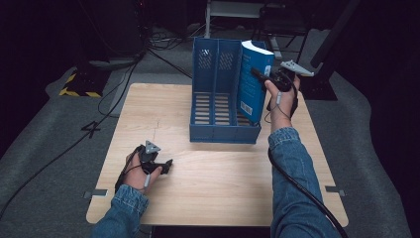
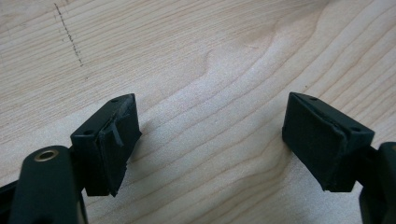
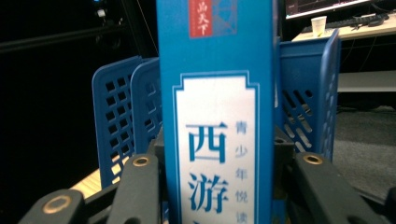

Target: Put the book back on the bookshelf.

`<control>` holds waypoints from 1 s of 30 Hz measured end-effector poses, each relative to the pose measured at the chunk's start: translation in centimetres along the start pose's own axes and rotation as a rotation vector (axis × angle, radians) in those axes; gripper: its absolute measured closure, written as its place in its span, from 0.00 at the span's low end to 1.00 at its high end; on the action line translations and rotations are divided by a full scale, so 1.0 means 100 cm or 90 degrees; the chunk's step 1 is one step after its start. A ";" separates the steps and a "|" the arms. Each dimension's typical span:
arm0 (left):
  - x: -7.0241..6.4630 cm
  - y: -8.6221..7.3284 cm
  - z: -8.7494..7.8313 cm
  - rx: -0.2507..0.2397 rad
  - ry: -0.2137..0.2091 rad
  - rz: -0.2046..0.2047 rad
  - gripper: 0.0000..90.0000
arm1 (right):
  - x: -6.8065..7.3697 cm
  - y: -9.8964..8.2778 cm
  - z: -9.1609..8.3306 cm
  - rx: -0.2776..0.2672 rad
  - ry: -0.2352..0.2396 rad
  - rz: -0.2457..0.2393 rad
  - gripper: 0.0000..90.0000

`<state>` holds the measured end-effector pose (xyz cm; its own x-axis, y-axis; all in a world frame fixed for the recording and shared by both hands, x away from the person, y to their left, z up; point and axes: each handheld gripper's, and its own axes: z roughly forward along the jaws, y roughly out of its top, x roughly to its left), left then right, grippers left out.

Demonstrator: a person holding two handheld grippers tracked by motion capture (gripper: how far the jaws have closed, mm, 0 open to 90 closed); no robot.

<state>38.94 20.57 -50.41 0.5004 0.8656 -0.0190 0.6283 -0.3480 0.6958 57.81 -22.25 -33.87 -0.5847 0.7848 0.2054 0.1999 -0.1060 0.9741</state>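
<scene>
Pale wooden worktop [image 1: 218,188] on grey floor [image 1: 44,148]. Black cables [image 1: 64,148] trailing across, yellow-black striped block [image 1: 79,84] behind left. Far off, paper cup [image 3: 319,25] on desk [image 3: 359,30].

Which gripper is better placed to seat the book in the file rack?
Right. The right gripper is shut on the blue book, holding it upright in the rightmost slot of the blue file rack. The left gripper sits open low over the wooden table, away from the rack.
</scene>
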 end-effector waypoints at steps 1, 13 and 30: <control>0.000 0.000 0.000 0.000 0.000 0.000 0.22 | 0.001 -0.001 0.001 0.004 -0.003 -0.005 0.67; 0.000 0.000 0.000 0.000 0.000 0.001 0.22 | 0.010 -0.019 -0.006 0.126 -0.051 -0.056 0.65; -0.001 -0.001 -0.001 0.001 0.001 0.001 0.22 | 0.024 0.004 -0.004 0.242 -0.158 0.002 0.65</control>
<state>38.81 20.59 -50.39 0.5004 0.8656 -0.0165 0.6282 -0.3500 0.6949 56.16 -20.68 -33.00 -0.3869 0.9124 0.1336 0.5033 0.0876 0.8597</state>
